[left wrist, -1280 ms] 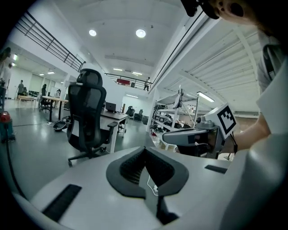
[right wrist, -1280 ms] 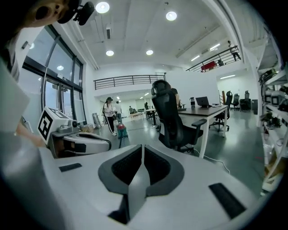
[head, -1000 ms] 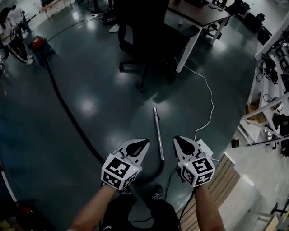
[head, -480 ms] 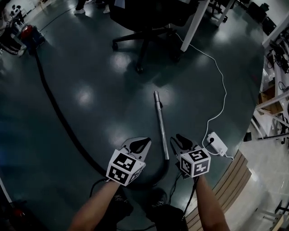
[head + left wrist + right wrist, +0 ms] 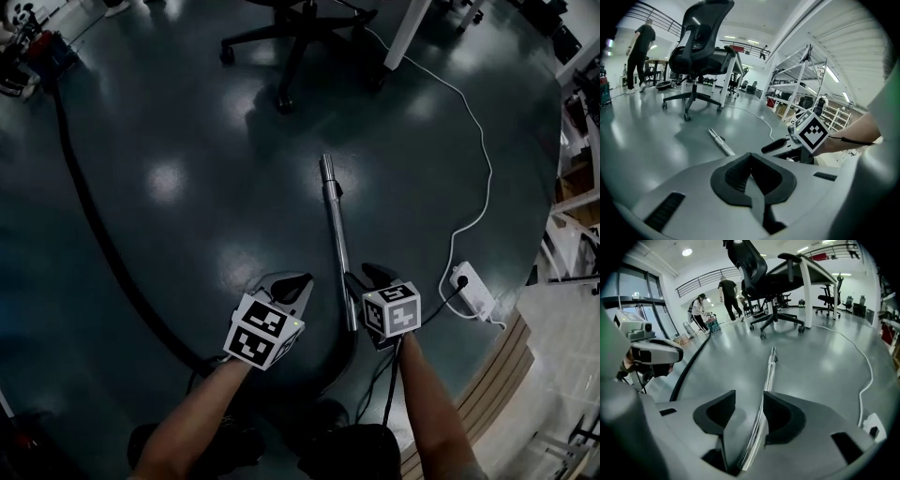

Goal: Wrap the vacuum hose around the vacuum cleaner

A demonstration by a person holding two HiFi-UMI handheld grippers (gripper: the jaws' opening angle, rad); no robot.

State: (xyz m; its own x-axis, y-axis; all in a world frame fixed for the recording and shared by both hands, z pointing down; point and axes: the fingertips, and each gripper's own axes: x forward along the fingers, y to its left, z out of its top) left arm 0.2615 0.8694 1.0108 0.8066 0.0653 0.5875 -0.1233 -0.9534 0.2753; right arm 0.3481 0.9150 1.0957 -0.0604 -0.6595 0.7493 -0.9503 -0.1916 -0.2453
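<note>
In the last second I have brought both grippers down close to the floor (image 5: 422, 169). The right gripper (image 5: 364, 277) has just been opening its jaws. They now stand apart astride the near end of the metal wand (image 5: 335, 220), which runs along one pad without being pinched. I judge that sets me up to grasp the wand end of the vacuum hose (image 5: 94, 234). The left gripper (image 5: 289, 284) is closed and empty, just beside the wand. The hose trails flat across the floor to the vacuum cleaner (image 5: 42, 52), well apart from my grippers, with nothing wrapped yet.
</note>
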